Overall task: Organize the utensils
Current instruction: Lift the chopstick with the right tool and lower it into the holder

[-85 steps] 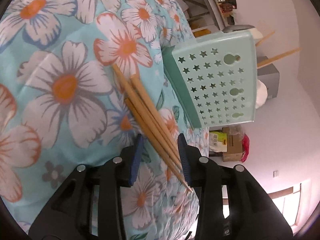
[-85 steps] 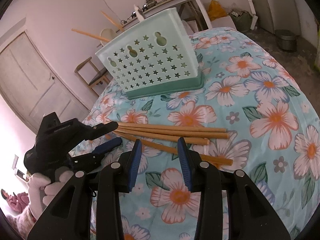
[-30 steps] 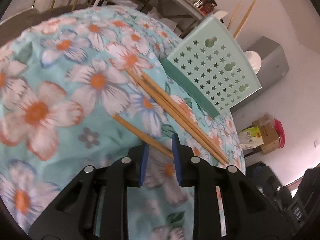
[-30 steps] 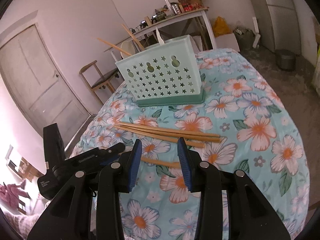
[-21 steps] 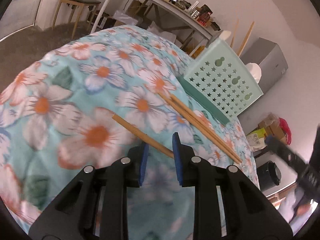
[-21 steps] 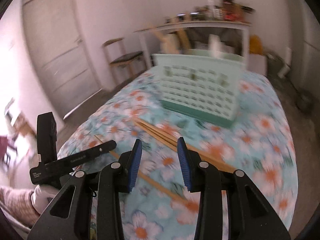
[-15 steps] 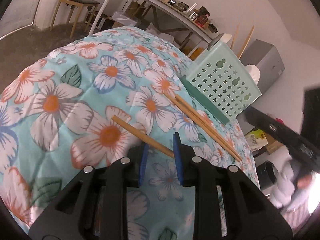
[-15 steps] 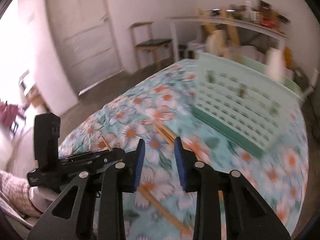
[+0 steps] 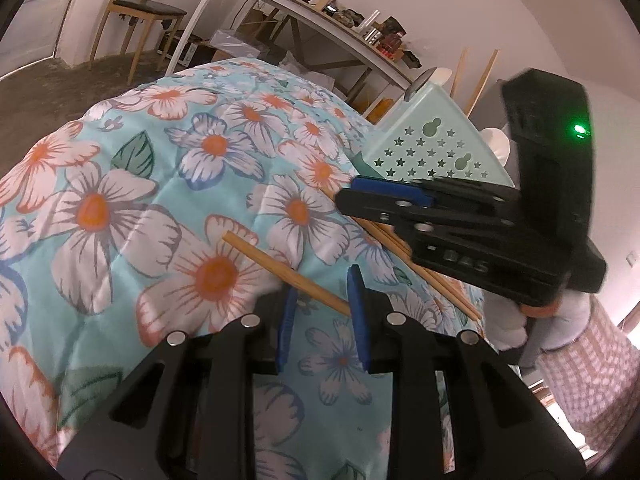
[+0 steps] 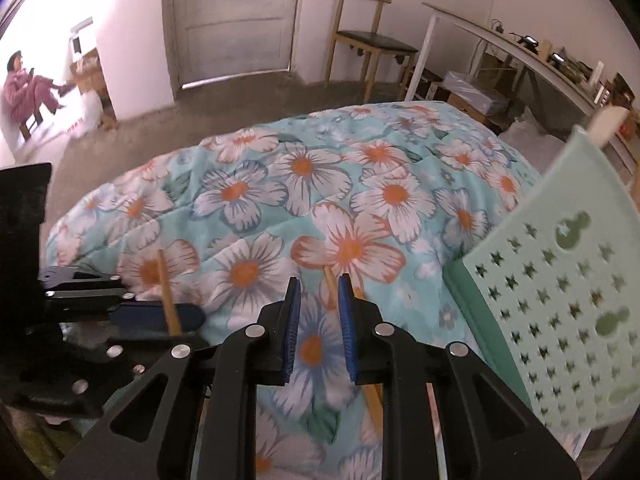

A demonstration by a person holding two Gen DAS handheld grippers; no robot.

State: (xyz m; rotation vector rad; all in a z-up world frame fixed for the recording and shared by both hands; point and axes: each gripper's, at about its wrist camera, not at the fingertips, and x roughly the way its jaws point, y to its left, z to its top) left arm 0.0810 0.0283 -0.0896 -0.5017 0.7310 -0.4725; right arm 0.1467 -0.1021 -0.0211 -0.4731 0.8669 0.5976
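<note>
A mint-green perforated utensil basket (image 9: 432, 152) stands on a floral quilt (image 9: 120, 216), with chopsticks (image 9: 482, 76) sticking out of its top. My left gripper (image 9: 320, 300) is shut on one wooden chopstick (image 9: 260, 254) that points up-left over the quilt. This chopstick also shows in the right wrist view (image 10: 168, 296), held in the left gripper (image 10: 160, 320). My right gripper (image 10: 318, 300) is open just above the ends of the loose chopsticks (image 10: 332, 284) lying beside the basket (image 10: 560, 320). The right gripper (image 9: 384, 196) hovers over those chopsticks (image 9: 432, 276).
A wooden chair (image 10: 368, 48) and a long white table (image 9: 304, 20) with clutter stand beyond the bed. A closed door (image 10: 236, 20) is at the back. A person in pink (image 10: 32, 88) sits far left. The quilt drops off to bare floor (image 10: 200, 112).
My left gripper closed on one chopstick and lifted it off the pile. My right gripper swung left and down toward the ends of the other chopsticks by the basket, its jaws narrowing.
</note>
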